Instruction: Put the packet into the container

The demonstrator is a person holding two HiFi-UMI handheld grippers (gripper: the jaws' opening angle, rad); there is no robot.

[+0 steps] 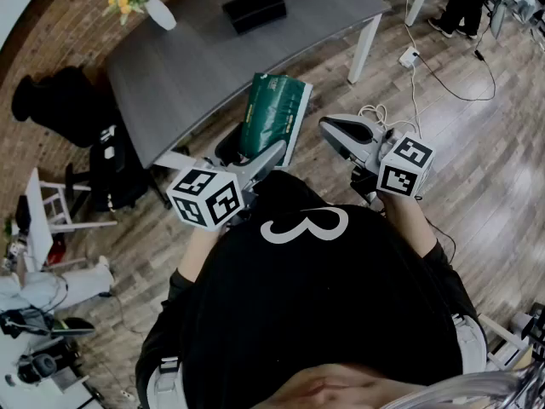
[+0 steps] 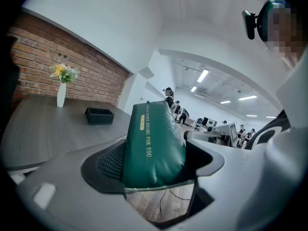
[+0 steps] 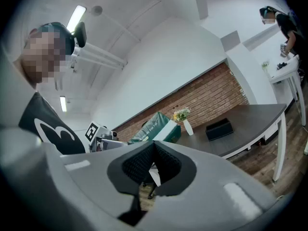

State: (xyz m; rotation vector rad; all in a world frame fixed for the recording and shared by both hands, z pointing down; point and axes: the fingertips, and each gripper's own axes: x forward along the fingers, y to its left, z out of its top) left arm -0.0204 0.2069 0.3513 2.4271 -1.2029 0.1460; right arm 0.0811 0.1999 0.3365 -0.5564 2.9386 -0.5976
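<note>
A dark green packet [image 1: 274,113] with gold print stands upright between the jaws of my left gripper [image 1: 258,157], which is shut on its lower part, just off the near edge of the grey table [image 1: 196,66]. In the left gripper view the packet [image 2: 153,146] fills the gap between the two pads. The black open container [image 1: 254,8] sits far back on the table; it shows small in the left gripper view [image 2: 99,115] and the right gripper view [image 3: 219,128]. My right gripper [image 1: 328,127] hangs to the right of the packet, shut and empty, its pads meeting [image 3: 154,154].
A white vase with flowers [image 1: 146,0] stands at the table's far left corner. A black chair [image 1: 72,105] is left of the table. A power strip with cables [image 1: 410,56] lies on the wooden floor by the white table leg [image 1: 366,48]. A person [image 1: 464,2] stands at the top right.
</note>
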